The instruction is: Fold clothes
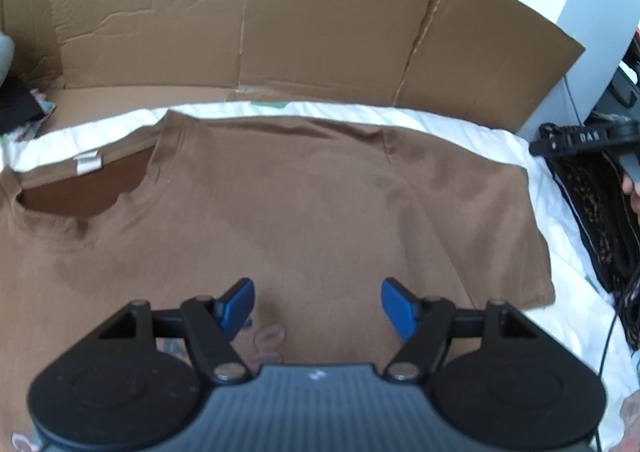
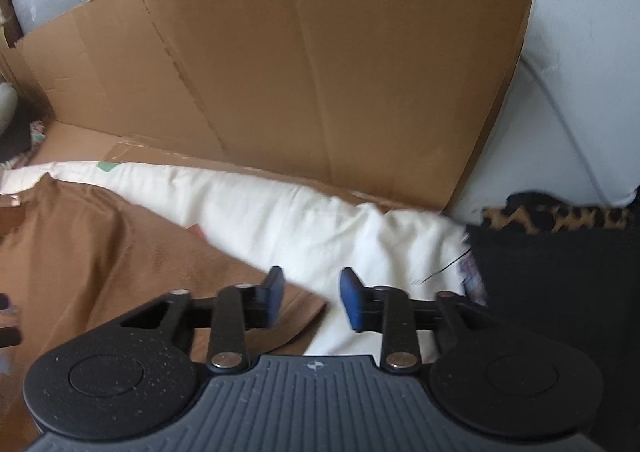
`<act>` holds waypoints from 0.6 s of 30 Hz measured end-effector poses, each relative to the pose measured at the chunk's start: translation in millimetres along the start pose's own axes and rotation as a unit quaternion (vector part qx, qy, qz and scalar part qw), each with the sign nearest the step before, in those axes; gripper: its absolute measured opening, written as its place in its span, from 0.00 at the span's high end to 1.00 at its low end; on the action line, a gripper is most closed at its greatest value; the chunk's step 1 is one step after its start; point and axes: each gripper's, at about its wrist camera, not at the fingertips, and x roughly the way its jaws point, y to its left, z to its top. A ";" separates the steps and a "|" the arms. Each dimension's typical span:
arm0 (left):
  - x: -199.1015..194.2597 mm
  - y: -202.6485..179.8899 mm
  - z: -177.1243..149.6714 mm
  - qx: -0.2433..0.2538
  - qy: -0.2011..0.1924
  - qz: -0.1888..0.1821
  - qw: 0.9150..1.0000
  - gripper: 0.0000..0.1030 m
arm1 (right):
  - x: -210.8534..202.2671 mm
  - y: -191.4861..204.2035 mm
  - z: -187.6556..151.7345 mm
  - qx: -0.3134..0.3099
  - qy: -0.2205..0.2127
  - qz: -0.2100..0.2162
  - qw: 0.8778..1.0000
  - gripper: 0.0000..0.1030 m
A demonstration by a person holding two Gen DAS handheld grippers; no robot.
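While the brown short-sleeved cotton T-shirt is spread flat on the white bedsheet, the left gripper is held over its chest area with the blue-padded jaws released and standing wide apart, nothing between them. Ahead of these jaws and to their left, the shirt's neckline is seen, with a small white label at the collar. To their right, one sleeve is laid out flat toward the sheet's edge. Beyond the shirt, a creased sheet of brown corrugated cardboard is propped upright.

By the right gripper the edge of that sleeve is met: its left jaw is placed over the brown cloth, its right jaw over the bare white sheet. These jaws are parted halfway, and no fabric is pinched between the pads. To their right, a black garment with a leopard-print band is piled on the bed. The picture from this side is blurred.
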 end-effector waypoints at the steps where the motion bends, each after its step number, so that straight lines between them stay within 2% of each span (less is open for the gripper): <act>1: 1.5 -1.1 2.7 0.002 -0.002 -0.001 1.000 0.30 | 1.4 0.9 -2.1 0.005 0.004 0.002 1.000 0.61; 7: 4.6 -6.3 11.4 0.002 -0.014 -0.009 1.000 0.30 | 11.0 4.2 -15.1 0.055 0.037 -0.001 0.998 0.61; 11: 8.1 -7.2 7.9 0.000 -0.007 -0.012 1.000 0.30 | 15.5 -1.9 -24.1 0.097 0.050 0.033 0.993 0.61; 13: 9.3 -6.6 5.0 0.001 -0.003 -0.011 1.000 0.30 | 18.9 -2.7 -26.2 0.100 0.042 0.050 0.993 0.61; 18: 10.5 -3.6 0.7 -0.004 0.003 -0.011 1.000 0.30 | 30.6 -0.2 -29.8 0.097 0.044 0.046 0.993 0.61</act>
